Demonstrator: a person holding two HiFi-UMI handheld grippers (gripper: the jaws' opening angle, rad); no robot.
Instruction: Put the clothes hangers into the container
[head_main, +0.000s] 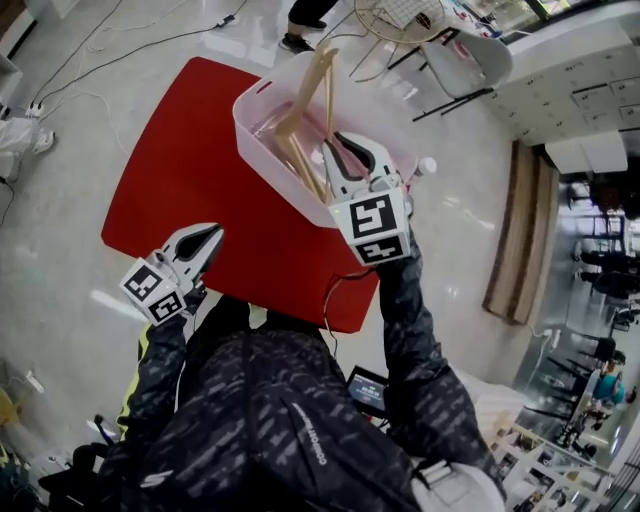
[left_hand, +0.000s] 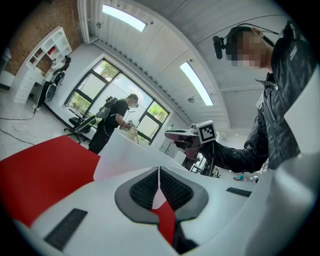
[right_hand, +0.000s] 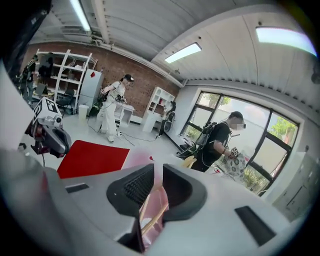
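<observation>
red table (head_main: 190, 170), right claw (head_main: 340, 148) over container (head_main: 268, 160)

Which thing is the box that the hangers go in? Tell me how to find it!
Look for the big red table on the shiny pale floor. On its far right part stands a see-through whitish box with tall sides. You can tell it at once because light wooden hangers stick up out of it.
</observation>
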